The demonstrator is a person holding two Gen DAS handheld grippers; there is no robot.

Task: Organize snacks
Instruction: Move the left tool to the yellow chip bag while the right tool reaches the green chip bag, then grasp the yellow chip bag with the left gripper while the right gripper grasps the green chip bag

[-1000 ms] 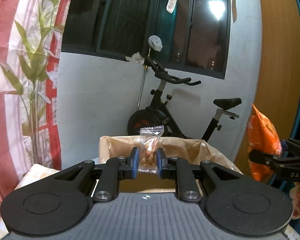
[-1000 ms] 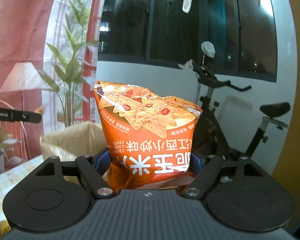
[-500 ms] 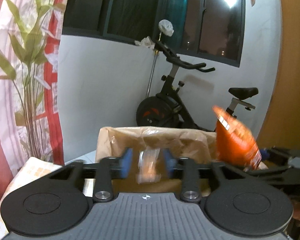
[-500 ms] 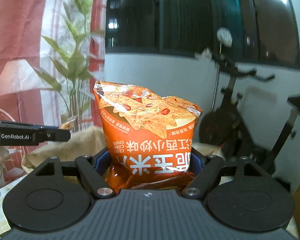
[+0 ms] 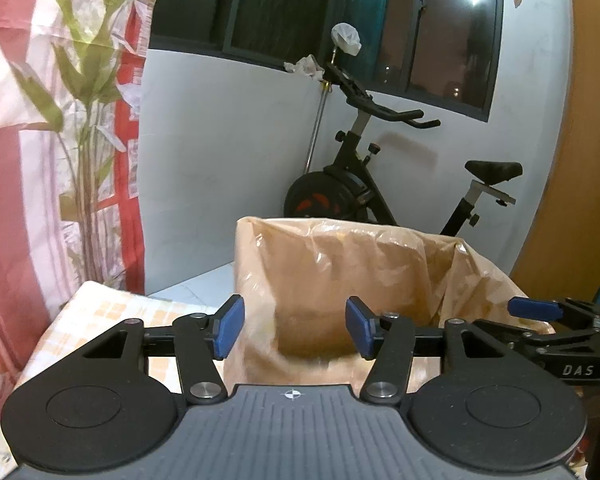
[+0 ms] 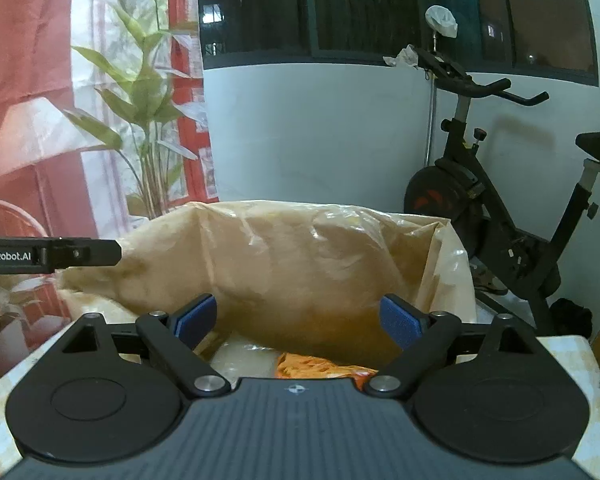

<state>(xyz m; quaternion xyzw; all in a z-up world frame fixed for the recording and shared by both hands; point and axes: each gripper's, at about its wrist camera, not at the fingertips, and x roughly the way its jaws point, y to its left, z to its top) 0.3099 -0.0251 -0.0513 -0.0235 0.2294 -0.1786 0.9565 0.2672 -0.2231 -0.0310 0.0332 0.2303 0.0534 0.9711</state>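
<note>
A cardboard box lined with a clear plastic bag (image 5: 340, 264) stands on the table; it also fills the middle of the right wrist view (image 6: 300, 264). My left gripper (image 5: 294, 330) is open and empty above the box's near edge. My right gripper (image 6: 298, 320) is open and empty over the box. The orange corn chips bag (image 6: 320, 368) lies inside the box below my right gripper, beside a pale clear packet (image 6: 244, 360). The small snack packet is not visible. My right gripper also shows in the left wrist view (image 5: 548, 320).
A checked tablecloth (image 5: 100, 312) covers the table. An exercise bike (image 5: 360, 184) stands behind the box against the white wall. A curtain with a plant print (image 5: 60, 120) hangs at the left. My left gripper's finger (image 6: 60, 256) shows at the left of the right wrist view.
Both grippers have opened. The small snack packet has left my left gripper and the orange chips bag has dropped from my right gripper into the box.
</note>
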